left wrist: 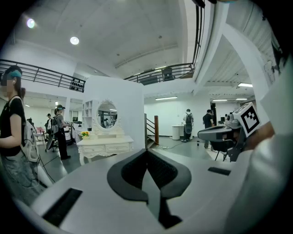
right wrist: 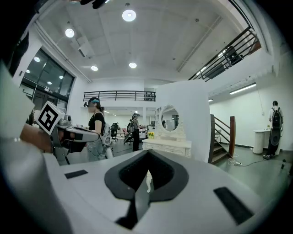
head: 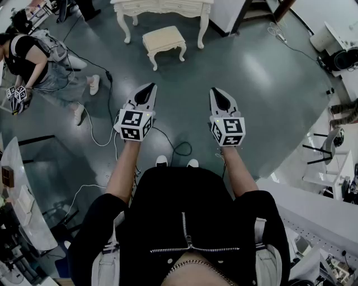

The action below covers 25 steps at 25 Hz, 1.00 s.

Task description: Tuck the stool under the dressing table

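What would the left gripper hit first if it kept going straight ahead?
The left gripper points toward the stool, so probably that; if it passes above, the dressing table behind. Height is unclear.

The cream padded wooden stool (head: 163, 43) stands just in front of the cream carved dressing table (head: 162, 6). The left gripper (head: 150, 87) and right gripper (head: 217, 91) are side by side, well back from it

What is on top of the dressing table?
An oval mirror and yellow flowers stand on the dressing table. Its top shows edge-on, so anything lying flat there cannot be seen.
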Each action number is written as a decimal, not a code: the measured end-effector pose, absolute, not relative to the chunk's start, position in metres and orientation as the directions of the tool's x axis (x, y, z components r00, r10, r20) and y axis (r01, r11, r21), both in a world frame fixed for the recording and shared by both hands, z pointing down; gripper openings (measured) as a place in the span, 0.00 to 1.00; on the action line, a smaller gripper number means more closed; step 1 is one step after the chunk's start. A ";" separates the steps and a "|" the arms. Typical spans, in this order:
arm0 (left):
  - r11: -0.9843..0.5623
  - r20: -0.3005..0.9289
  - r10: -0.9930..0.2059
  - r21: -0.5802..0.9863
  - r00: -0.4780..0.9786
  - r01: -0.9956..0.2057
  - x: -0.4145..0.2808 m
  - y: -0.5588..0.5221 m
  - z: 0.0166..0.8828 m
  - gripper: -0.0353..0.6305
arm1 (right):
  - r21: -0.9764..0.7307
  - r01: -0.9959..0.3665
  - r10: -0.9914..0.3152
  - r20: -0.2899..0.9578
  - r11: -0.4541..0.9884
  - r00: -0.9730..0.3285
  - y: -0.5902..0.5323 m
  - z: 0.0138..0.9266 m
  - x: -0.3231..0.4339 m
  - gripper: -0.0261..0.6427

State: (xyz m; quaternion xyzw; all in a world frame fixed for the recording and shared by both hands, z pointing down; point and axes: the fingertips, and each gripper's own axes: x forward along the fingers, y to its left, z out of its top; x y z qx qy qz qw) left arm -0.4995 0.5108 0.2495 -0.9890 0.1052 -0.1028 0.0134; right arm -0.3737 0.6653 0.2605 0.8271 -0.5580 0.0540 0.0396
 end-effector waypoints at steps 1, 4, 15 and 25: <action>-0.977 0.200 -0.212 -0.049 0.957 -0.206 -0.497 0.512 0.250 0.09 | 0.002 -0.930 -0.922 0.127 -0.368 0.366 0.666 0.260 -0.373 0.04; -0.976 0.200 -0.216 -0.049 0.956 -0.211 -0.492 0.517 0.250 0.09 | 0.004 -0.934 -0.928 0.111 -0.357 0.355 0.670 0.260 -0.369 0.05; -0.955 0.210 -0.296 -0.045 0.932 -0.293 -0.475 0.543 0.257 0.09 | -0.007 -0.955 -0.950 0.107 -0.297 0.294 0.693 0.268 -0.337 0.05; -0.935 0.227 -0.350 -0.024 0.909 -0.354 -0.476 0.531 0.273 0.09 | -0.026 -0.966 -0.958 0.137 -0.256 0.250 0.678 0.285 -0.319 0.05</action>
